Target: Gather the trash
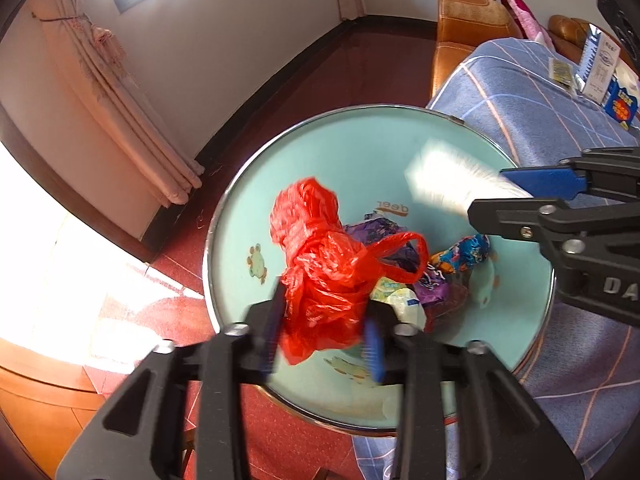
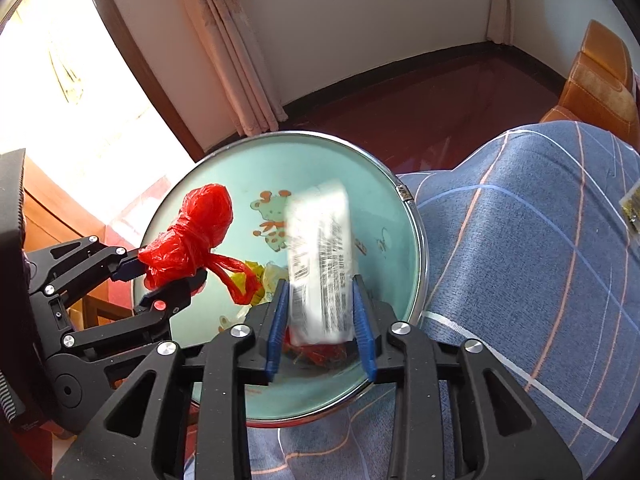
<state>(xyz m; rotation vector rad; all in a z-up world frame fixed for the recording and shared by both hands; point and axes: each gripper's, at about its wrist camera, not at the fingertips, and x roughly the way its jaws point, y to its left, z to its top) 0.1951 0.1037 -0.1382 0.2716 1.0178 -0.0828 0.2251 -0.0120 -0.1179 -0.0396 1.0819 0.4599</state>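
Note:
A round teal basin (image 1: 320, 168) (image 2: 224, 168) with cartoon animals printed inside holds several crumpled wrappers (image 1: 400, 264). My left gripper (image 1: 323, 340) (image 2: 168, 276) hangs over the basin's near side. A knotted red plastic bag (image 1: 320, 272) (image 2: 192, 232) stands between its parted blue pads, which look slack on it. My right gripper (image 2: 322, 328) (image 1: 492, 194) is over the basin's right side, jaws apart. A white printed packet (image 2: 320, 264) (image 1: 448, 180), motion-blurred, sits between them with a small gap at each pad.
A blue plaid cloth (image 2: 520, 240) (image 1: 520, 92) covers the surface right of the basin, with small boxes (image 1: 600, 72) on it. An orange sofa (image 1: 464, 12) stands behind. Pink curtains (image 1: 132, 120) hang by a bright doorway at left, over red floor tiles (image 1: 180, 240).

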